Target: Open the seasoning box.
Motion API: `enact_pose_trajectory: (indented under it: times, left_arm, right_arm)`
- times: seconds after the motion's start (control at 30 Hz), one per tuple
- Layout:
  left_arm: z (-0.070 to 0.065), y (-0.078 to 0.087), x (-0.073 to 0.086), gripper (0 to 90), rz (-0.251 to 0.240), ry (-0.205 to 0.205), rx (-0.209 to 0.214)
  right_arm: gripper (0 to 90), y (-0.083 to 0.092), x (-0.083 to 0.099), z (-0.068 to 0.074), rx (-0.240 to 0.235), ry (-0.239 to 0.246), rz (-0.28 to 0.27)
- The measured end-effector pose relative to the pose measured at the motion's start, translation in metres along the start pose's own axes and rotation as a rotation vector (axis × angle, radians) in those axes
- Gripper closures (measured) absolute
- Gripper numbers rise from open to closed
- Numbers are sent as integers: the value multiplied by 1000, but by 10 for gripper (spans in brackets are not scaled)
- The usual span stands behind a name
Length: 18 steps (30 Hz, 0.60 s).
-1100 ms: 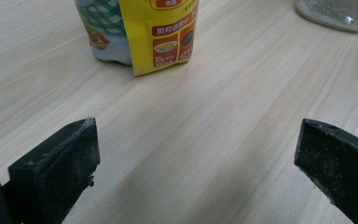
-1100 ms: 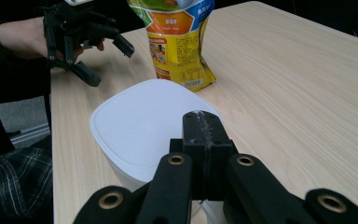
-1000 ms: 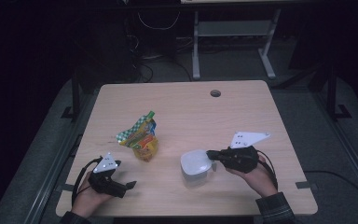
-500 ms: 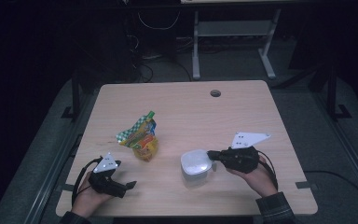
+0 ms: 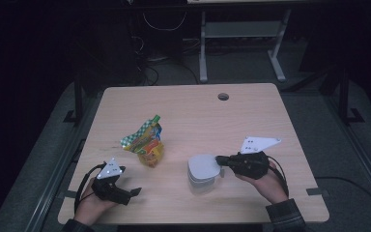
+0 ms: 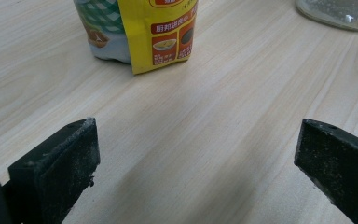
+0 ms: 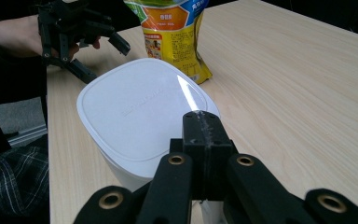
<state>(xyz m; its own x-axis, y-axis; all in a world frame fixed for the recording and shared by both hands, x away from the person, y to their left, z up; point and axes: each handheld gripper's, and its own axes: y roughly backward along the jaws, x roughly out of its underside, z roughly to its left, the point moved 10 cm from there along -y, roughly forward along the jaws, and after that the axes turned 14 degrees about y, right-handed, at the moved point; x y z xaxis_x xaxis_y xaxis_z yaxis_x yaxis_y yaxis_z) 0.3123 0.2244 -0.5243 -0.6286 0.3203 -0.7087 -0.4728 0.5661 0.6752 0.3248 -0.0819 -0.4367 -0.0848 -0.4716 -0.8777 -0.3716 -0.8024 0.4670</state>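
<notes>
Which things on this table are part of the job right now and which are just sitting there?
In the job:
right gripper, shut at the lid's edge
lidded white container

Lying about:
snack pouch
left gripper, open, holding nothing
table hole

Left gripper (image 5: pixel 134 192) rests low, jaws wide apart; right gripper (image 5: pixel 218 159) level, jaws closed

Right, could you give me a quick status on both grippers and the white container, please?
Left gripper open, on the table. Right gripper shut at the white lid's edge, atop the white container. Snack pouch apart; nothing in the way.
</notes>
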Motion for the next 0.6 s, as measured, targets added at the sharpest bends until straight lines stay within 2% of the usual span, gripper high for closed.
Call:
enact_pose_trajectory:
  times: [0.6]
  left_arm:
    - [0,0,0,0,1,2,2]
  right_arm:
    - [896,0,6,-4,10,-9,12]
